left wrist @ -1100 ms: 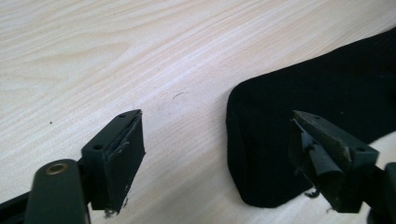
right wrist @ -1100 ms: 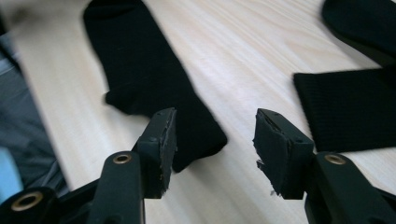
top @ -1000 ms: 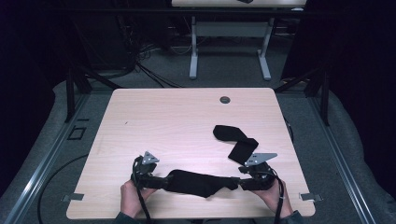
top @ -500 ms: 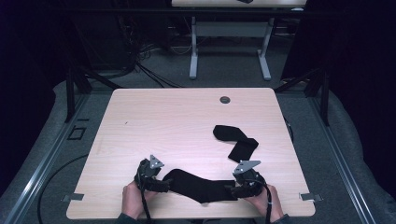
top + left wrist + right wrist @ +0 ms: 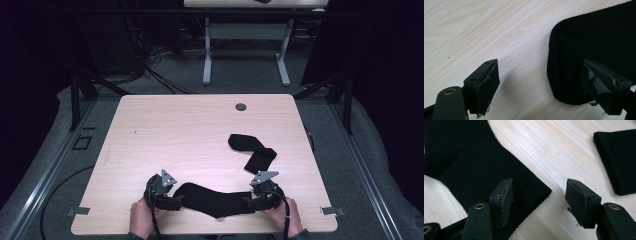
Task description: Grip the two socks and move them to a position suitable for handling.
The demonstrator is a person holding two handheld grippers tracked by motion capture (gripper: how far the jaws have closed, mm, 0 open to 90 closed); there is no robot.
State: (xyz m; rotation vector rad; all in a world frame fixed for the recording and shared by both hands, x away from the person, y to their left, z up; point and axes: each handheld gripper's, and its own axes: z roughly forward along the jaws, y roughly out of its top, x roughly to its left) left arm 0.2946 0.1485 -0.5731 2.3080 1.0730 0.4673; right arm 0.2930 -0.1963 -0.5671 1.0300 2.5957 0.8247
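Pale wood-grain table fills the middle of the high view, ringed by grey carpet and dark surroundings. At the bottom edge of that frame, two hands come in, each holding a set of tongs. The left gripper sits low and left of centre, the right gripper low and right of centre, each topped by a grey three-cornered plate.

Between them, near the front edge of the table, a black sock lies flat, stretched from one tong to the other and dipping toward the front edge in the middle.

In the left gripper view, the left gripper's jaws stand spread wide, released. One jaw rests over bare wood at lower left; the other sits at lower right over the rounded end of the sock, which lies flat on the table.

In the right gripper view, the right gripper's jaws are also parted and holding nothing. The left jaw sits over the ribbed end of the sock; the right jaw is over bare wood just beyond that end's corner.

Farther back, right of centre in the high view, a second black sock lies bent, apart from the first. Its ribbed end shows at the upper right of the right gripper view.

Near the table's far edge sits a small dark round grommet. Beyond it, at the top of the frame, stand the pale legs of another table.
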